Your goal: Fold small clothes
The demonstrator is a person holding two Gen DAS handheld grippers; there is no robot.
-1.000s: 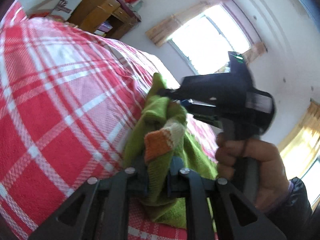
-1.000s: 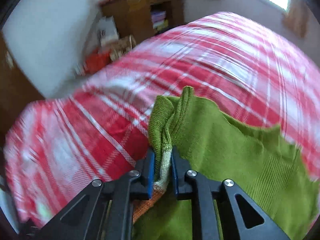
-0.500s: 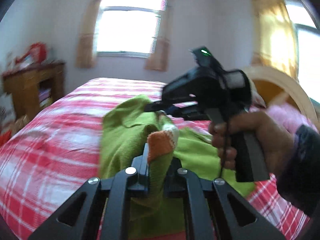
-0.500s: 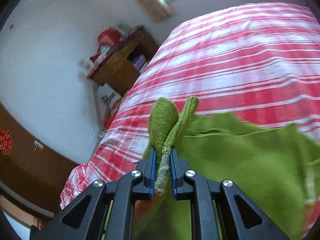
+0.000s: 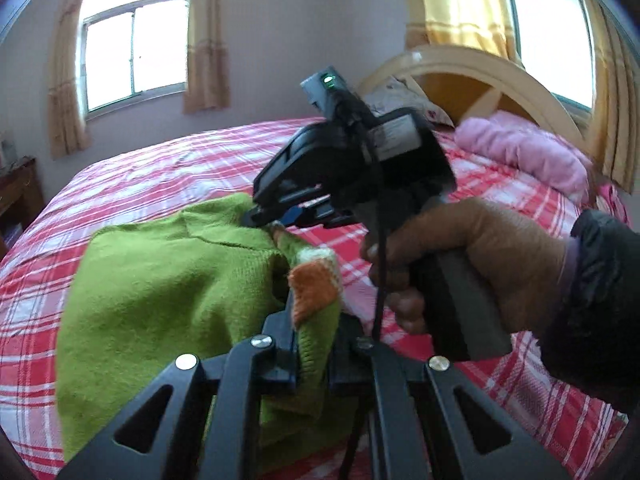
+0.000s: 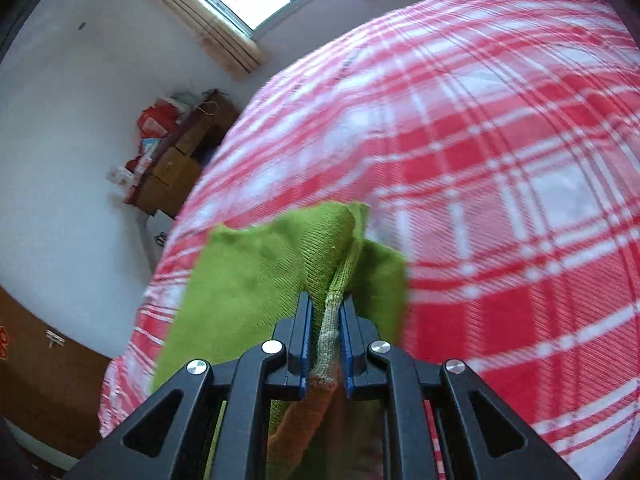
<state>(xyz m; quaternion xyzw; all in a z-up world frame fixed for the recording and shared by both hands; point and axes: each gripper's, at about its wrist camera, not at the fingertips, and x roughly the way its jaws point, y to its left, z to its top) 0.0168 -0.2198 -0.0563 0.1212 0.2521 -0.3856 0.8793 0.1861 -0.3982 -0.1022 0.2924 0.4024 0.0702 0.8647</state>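
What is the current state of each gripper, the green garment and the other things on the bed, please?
Left gripper: shut on the green sweater's orange-trimmed edge.
Right gripper: shut on another bunched edge of it.
Green sweater: held at two points, partly draped on the bed.
Checked bedspread: spread over the bed.
Pink blanket: bundled by the headboard.

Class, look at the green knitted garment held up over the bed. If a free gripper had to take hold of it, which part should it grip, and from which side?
Probably the loose green edge of the green knitted garment, approached from the side away from the right hand-held gripper. That edge hangs free above the plaid bedcover, while both hand-held grippers already crowd the orange-trimmed end.
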